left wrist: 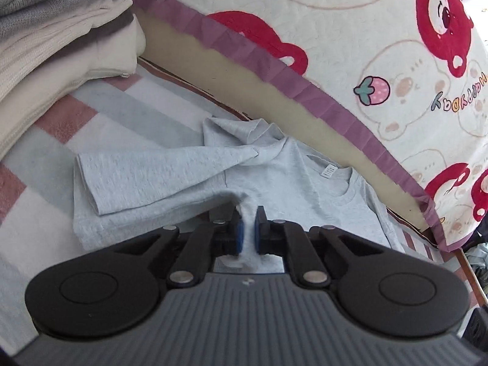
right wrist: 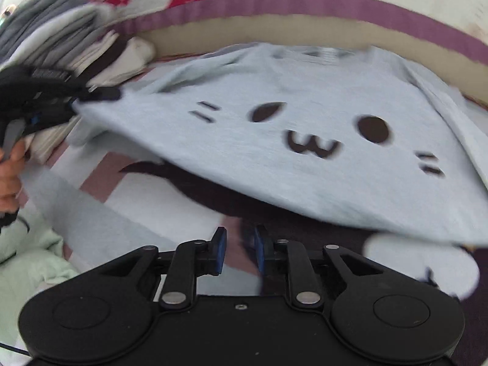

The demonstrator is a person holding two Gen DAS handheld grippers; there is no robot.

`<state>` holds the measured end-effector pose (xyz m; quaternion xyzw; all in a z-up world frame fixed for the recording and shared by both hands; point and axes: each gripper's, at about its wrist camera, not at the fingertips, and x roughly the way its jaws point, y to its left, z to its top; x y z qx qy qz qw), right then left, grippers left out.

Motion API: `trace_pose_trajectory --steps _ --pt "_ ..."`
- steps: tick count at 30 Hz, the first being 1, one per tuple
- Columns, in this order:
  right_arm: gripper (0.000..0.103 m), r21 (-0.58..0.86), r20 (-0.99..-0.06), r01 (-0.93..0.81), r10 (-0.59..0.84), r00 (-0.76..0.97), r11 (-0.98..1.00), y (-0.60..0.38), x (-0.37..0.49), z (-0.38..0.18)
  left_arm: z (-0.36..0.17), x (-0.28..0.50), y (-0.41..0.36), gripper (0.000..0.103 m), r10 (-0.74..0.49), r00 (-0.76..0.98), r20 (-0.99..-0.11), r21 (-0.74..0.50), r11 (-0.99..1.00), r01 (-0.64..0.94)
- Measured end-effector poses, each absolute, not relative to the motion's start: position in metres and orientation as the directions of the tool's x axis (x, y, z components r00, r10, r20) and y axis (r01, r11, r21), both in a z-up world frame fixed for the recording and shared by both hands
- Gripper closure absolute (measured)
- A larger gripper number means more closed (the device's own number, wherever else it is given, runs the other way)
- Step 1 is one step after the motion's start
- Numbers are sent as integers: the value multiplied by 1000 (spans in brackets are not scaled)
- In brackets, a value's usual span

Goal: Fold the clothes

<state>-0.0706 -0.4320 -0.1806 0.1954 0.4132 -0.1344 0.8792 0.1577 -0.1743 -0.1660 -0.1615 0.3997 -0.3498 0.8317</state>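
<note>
A light grey T-shirt [left wrist: 305,189] lies on a striped blanket [left wrist: 45,128], collar and label toward the quilt, with one sleeve folded across its back. My left gripper [left wrist: 249,225] is shut on a raised pinch of that shirt's fabric between its blue pads. In the right wrist view the same T-shirt [right wrist: 320,91] shows a cat-face print, and its left edge is lifted off the blanket by the left gripper [right wrist: 88,99]. My right gripper [right wrist: 239,250] hovers just in front of the shirt's near hem, jaws a little apart with nothing between them.
A stack of folded clothes [left wrist: 61,45] stands at the far left, seen also as the stack [right wrist: 76,45]. A quilt with red bear prints and purple trim [left wrist: 366,30] rises behind the shirt. A person's hand [right wrist: 9,177] and mint sleeve [right wrist: 27,250] hold the left gripper.
</note>
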Motion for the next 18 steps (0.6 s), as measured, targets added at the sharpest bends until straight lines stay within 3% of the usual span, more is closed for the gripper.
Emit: trace_pose_trajectory --steps 1,3,4,9,18 --pt "78 250 -780 475 -115 615 844 -448 -84 -180 -167 160 -173 96 -713 428 -555 -560 701 441" --pt "56 299 -775 613 -190 603 731 -479 -111 -181 -172 163 -170 96 -711 409 -571 -569 703 427" --pt "53 348 -765 667 -213 608 659 -496 -126 -183 -174 164 -170 96 -712 406 -573 -571 702 426" --pt "56 518 -727 741 -236 644 427 -541 -161 -192 -183 168 -174 96 -710 378 -594 -565 703 433" --pt "45 400 -715 791 -382 586 464 -567 -129 -197 -191 169 -175 96 -693 350 -630 -552 717 426"
